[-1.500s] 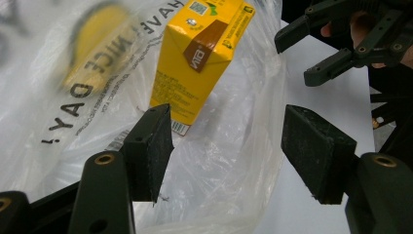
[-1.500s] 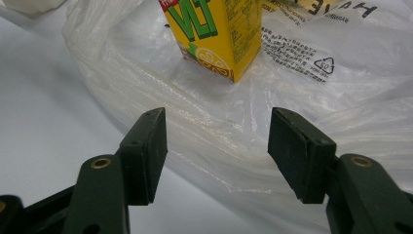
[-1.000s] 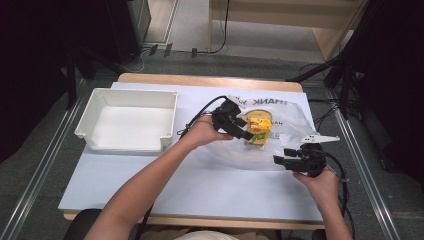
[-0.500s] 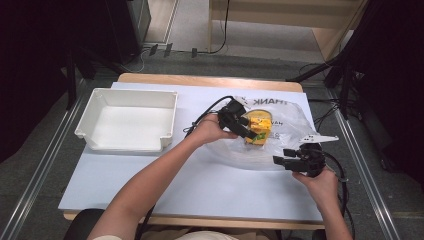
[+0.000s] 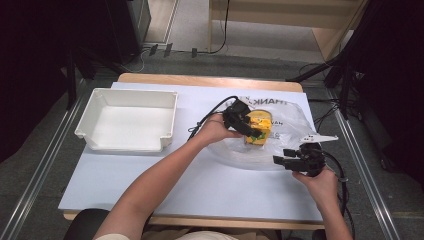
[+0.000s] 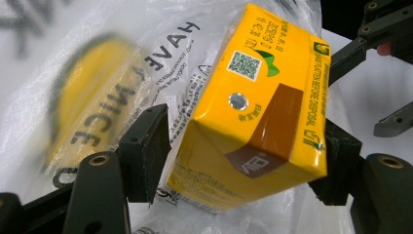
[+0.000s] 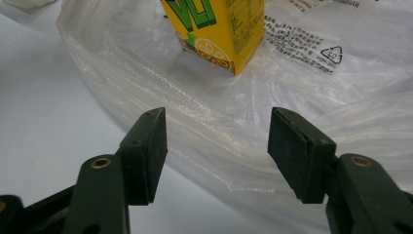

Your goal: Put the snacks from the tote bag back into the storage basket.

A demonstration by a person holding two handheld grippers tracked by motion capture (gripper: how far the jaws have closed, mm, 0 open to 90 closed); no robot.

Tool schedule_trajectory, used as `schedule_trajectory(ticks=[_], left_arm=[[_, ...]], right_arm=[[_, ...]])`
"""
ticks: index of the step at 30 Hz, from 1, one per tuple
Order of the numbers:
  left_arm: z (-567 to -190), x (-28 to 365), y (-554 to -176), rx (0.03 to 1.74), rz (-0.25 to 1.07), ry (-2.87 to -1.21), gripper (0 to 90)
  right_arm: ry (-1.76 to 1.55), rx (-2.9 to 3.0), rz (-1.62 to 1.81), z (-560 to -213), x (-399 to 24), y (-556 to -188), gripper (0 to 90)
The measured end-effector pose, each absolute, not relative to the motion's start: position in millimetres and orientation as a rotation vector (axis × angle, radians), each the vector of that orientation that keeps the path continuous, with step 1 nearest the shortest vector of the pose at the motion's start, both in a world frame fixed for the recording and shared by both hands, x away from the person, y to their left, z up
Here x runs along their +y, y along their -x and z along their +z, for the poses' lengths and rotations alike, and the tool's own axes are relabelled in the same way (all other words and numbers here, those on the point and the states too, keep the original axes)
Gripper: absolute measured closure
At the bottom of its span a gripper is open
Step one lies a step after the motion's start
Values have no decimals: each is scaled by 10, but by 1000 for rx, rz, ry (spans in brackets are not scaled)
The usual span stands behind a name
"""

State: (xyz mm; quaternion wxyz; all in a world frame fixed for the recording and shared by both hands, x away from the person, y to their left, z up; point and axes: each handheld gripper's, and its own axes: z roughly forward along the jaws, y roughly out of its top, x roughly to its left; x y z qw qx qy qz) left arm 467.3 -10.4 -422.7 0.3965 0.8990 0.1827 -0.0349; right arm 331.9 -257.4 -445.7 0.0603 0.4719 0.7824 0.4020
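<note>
- Toward the right half of the table (image 5: pixel 150 200), on a clear plastic bag (image 5: pixel 280 145), a yellow carton (image 5: pixel 261 126) is gripped by the left gripper (image 5: pixel 250 129).
- Seen in the left gripper view, the carton (image 6: pixel 253 107) is held between the two jaws; the right one is pressed against its side, the left one sits at its edge with a fold of the bag (image 6: pixel 97 73) beside it.
- The step in hand is judged to be the taking of the carton from the bag, the grip being already made.
- Near the table's right edge the right gripper (image 5: pixel 287 161) is held just over the near rim of the bag, its jaws wide apart and nothing between them.
- In the right gripper view the bag (image 7: pixel 219 126) lies under the open jaws and the carton (image 7: pixel 219 29) stands beyond them.
- Next, the bag would probably need to be pinned or pinched by the right gripper while the carton is lifted clear, so that the film is not dragged along.
- At the left rear of the table a white bin (image 5: pixel 127 120) stands empty; it is well apart from the carton and is taken as the likely place for it.
</note>
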Motion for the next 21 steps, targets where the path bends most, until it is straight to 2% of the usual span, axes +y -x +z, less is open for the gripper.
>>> schedule_trajectory(ticks=[13,18,21], left_arm=[[-4304,-175,-4644,452,-73,-2276,365],[-4304,-152,-4626,456,-64,-2270,451],[-4303,-148,-4611,451,-48,-2273,468]], right_arm=[[-1433,2368,1224,-4476,-2576,-3331,408],[-1436,2370,1220,-4481,-2572,-3334,411],[-1437,2368,1219,-4484,-2576,-3335,412]])
